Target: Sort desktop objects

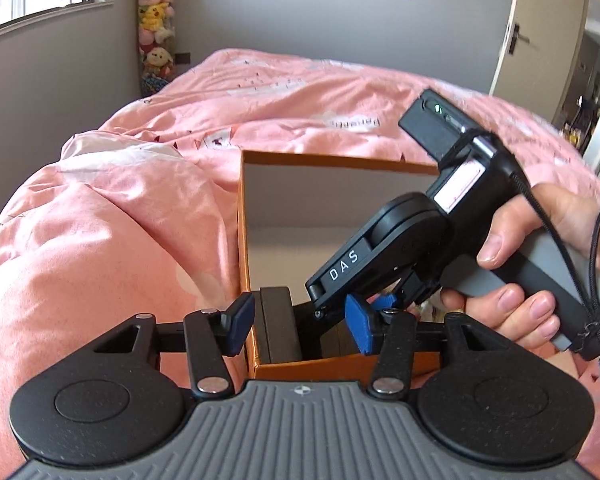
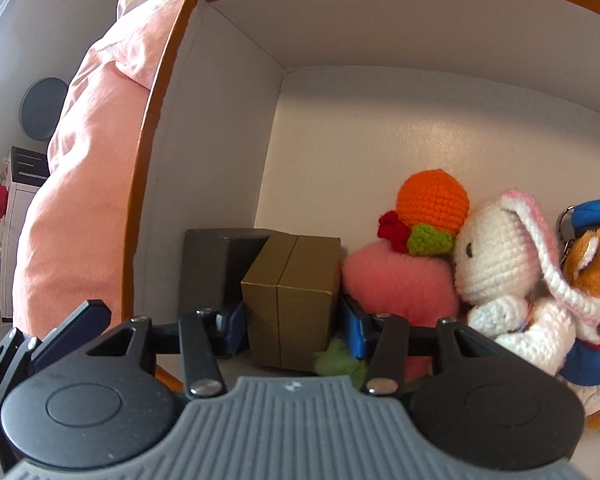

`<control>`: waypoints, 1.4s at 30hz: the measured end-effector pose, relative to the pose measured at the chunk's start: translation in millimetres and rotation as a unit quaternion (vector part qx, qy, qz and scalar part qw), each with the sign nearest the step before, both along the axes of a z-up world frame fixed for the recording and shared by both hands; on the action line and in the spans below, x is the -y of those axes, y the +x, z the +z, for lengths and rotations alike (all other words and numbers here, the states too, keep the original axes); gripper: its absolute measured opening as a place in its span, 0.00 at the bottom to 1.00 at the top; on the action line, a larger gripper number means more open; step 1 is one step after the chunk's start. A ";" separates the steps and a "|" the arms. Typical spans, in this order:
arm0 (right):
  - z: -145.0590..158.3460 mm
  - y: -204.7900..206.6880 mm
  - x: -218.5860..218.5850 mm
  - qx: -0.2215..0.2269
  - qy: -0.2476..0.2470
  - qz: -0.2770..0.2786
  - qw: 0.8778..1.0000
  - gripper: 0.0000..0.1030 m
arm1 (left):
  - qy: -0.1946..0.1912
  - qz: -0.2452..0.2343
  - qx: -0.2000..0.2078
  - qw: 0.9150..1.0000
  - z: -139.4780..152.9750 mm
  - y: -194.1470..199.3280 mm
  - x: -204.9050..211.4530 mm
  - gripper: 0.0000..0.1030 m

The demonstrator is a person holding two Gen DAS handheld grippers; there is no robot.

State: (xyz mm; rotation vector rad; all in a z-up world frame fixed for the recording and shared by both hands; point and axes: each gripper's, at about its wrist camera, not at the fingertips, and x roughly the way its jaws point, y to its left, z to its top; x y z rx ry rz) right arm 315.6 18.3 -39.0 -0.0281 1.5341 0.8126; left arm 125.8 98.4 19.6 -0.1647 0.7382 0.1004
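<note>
An orange cardboard box (image 1: 324,158) with white inner walls (image 2: 228,120) stands on a pink bed. My right gripper (image 2: 294,324) reaches down into it, shut on a small gold box (image 2: 292,300) at the bottom. A dark grey box (image 2: 216,264) stands upright against the left wall, touching the gold one. My left gripper (image 1: 300,322) is open at the orange box's near corner. Its left finger (image 1: 240,320) is outside the wall, and the dark grey box (image 1: 278,324) stands between the pads untouched. A hand (image 1: 512,308) holds the right gripper's black housing (image 1: 380,248).
In the box, right of the gold box, lie a pink plush (image 2: 396,288) with an orange crocheted ball (image 2: 432,200), a white crocheted bunny (image 2: 500,264) and a fox doll (image 2: 592,280). A pink duvet (image 1: 120,220) surrounds the box. A door (image 1: 540,40) is at back right.
</note>
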 end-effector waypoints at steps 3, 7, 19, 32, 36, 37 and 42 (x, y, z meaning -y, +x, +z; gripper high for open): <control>0.5 0.1 1.4 0.001 0.000 -0.007 1.000 0.51 | -0.031 0.012 0.010 0.999 2.1 -4.7 -12.6 0.58; 2.8 -4.6 0.6 0.013 -0.002 0.000 1.000 0.51 | -0.044 0.051 0.030 0.997 5.4 -14.4 -27.2 0.58; 16.8 -19.3 -1.6 0.093 0.010 0.037 0.995 0.56 | -0.106 0.156 -0.010 0.982 -19.6 -19.4 -62.8 0.58; 26.2 -0.1 -1.6 0.116 0.054 0.016 0.992 0.51 | -0.112 0.150 -0.023 0.982 -26.0 -14.2 -65.6 0.56; 20.0 5.0 -2.7 0.111 0.069 0.011 0.991 0.49 | -0.114 0.145 -0.029 0.982 -29.1 -11.4 -64.8 0.53; 19.5 7.0 -2.0 0.112 0.074 0.009 0.991 0.49 | -0.117 0.145 -0.031 0.982 -30.0 -11.1 -65.5 0.53; 17.3 20.5 -1.9 0.102 0.090 -0.012 0.991 0.42 | -0.121 0.147 -0.032 0.981 -31.7 -10.2 -67.5 0.52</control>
